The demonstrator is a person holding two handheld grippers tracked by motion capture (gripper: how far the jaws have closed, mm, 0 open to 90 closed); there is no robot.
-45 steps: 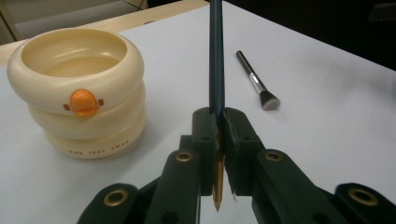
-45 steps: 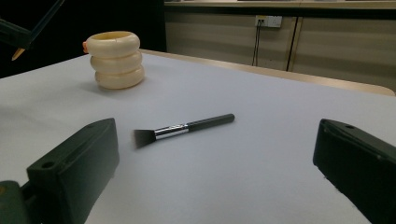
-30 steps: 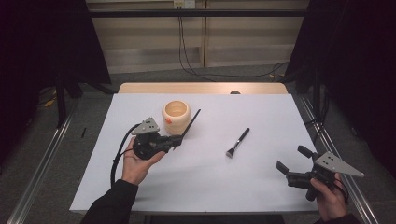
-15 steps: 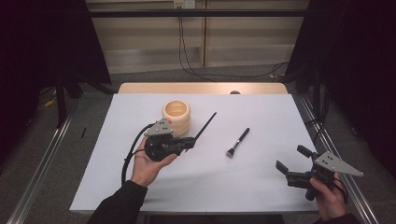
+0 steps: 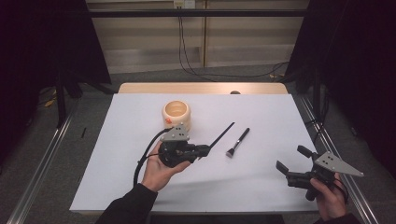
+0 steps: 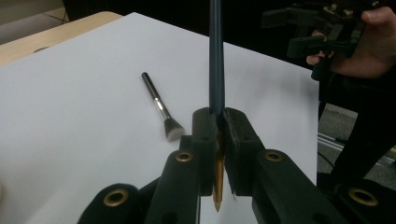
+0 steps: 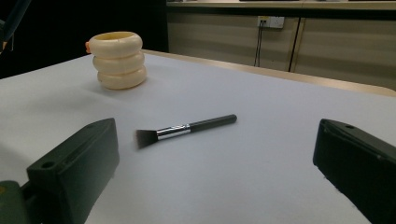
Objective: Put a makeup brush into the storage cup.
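Dark-blue and slender, the pencil with its golden sharpened tip is pinched between the closed jaws of the left hand-held gripper, which has drifted rightward across the white table, away from the cream, three-ringed holder; judged from this, the pencil is being carried rather than set down. Near it lies a flat-bristled brush with black handle and metal ferrule. The right hand-held gripper rests spread and empty.

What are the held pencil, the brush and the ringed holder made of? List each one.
Pencil: likely wood, dark blue paint, bare tan tip showing. Brush: glossy black handle, shiny metal ferrule, dark bristles. Ringed holder: cream, smooth matte; plastic or ceramic, unclear.
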